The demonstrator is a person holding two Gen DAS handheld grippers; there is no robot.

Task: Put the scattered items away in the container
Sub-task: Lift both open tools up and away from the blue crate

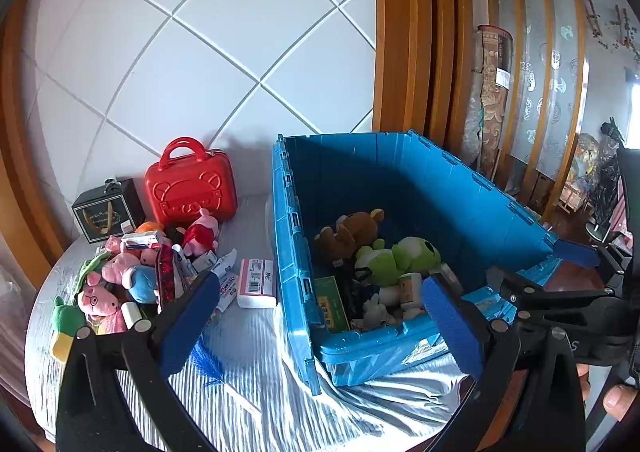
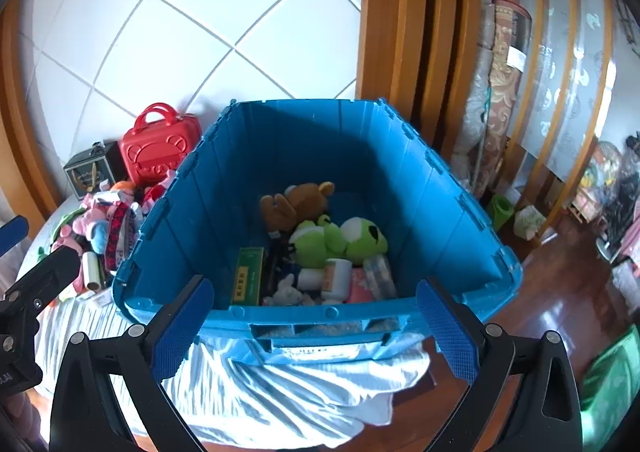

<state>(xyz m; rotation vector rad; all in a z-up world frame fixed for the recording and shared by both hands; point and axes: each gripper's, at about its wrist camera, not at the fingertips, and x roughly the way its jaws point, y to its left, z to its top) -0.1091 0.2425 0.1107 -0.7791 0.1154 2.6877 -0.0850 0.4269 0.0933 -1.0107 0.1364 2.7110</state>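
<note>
— What is shown on the cloth-covered table (image 1: 248, 384)?

— A blue container (image 2: 420, 188) is seen holding a green plush frog (image 2: 340, 238) and a brown bear (image 2: 298, 200); scattered toys (image 1: 120, 280) are left heaped beside it.

— And the grippers?

— The left gripper (image 1: 320, 312) and right gripper (image 2: 316, 326) are held released, nothing grasped.

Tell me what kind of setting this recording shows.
Most likely a room in a home: a cloth-covered table against a white tiled wall, wooden door frames, and a rolled carpet standing by a polished wood floor.
</note>
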